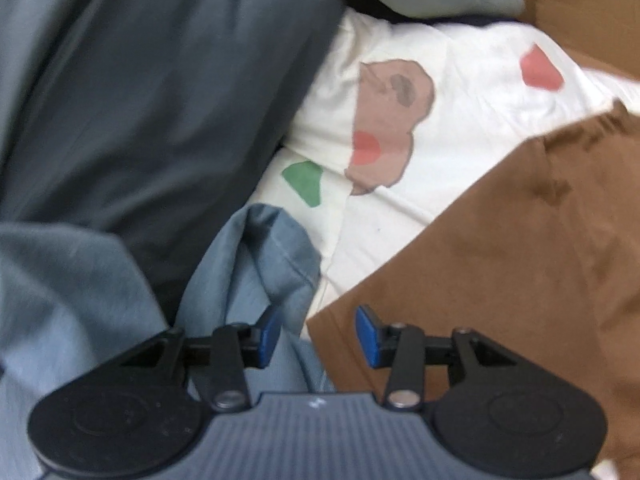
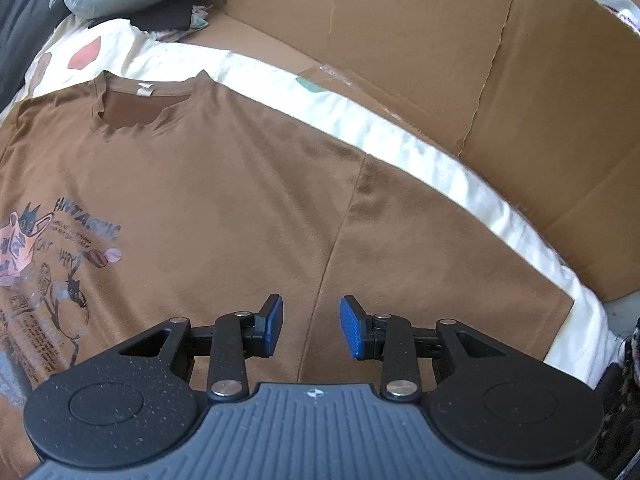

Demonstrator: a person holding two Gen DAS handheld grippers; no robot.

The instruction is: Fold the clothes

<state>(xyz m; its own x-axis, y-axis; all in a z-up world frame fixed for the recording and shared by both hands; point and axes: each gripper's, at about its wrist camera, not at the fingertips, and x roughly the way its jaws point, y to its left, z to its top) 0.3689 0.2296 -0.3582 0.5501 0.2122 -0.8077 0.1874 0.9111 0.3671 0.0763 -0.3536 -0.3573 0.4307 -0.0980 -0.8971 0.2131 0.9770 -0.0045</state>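
Left wrist view: our left tool (image 1: pixel 316 338) has its jaws apart and empty, over the brown T-shirt (image 1: pixel 500 248) edge beside a blue garment (image 1: pixel 256 264) on the white sheet (image 1: pixel 460 92).
Right wrist view: our right tool (image 2: pixel 311 330) is apart above the shirt's sleeve seam, gripping nothing.
Progress: we judge the shirt spread flat, no fold made yet.

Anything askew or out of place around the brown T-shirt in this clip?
The brown T-shirt lies flat on the white printed sheet, front up, neckline slightly puckered. In the left wrist view a crumpled blue garment bunches at its edge, beside the left gripper. The cardboard wall behind is creased and torn.
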